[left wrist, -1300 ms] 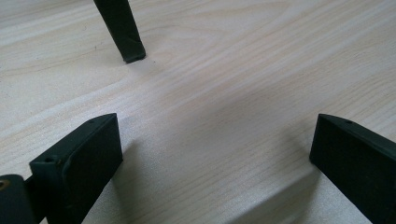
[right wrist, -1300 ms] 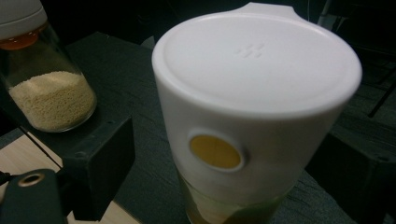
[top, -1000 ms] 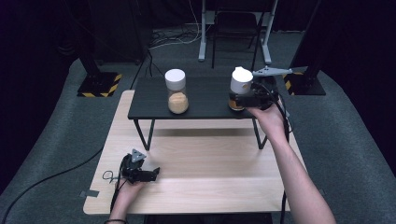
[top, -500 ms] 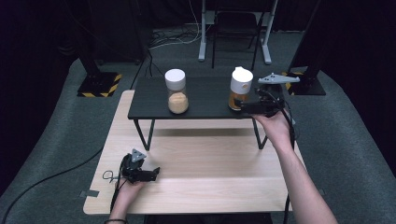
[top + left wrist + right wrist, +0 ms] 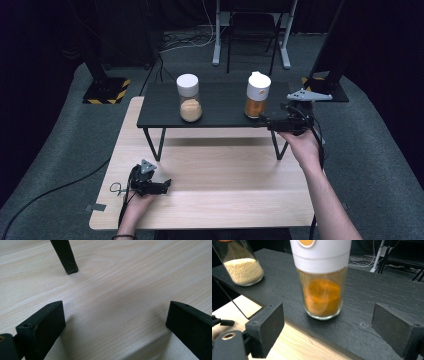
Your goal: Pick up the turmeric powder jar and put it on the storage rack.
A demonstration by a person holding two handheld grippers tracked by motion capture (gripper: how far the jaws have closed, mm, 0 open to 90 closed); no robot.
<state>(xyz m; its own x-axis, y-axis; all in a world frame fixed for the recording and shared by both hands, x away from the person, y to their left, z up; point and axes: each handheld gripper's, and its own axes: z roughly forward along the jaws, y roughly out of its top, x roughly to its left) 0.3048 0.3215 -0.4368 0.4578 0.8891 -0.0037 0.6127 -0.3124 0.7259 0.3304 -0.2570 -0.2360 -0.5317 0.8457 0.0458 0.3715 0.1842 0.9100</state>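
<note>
— Top of the white-lidded glass jar of orange powder (image 5: 322, 280): cut off by the right gripper view's upper edge.
— Same for the clear glass jar of pale grains (image 5: 240, 265), clipped at the left corner.

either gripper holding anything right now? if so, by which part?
Nothing is held. The right gripper stands open in front of the orange spice jar, pads clear of the glass. The left gripper is open over bare wooden table.
</note>
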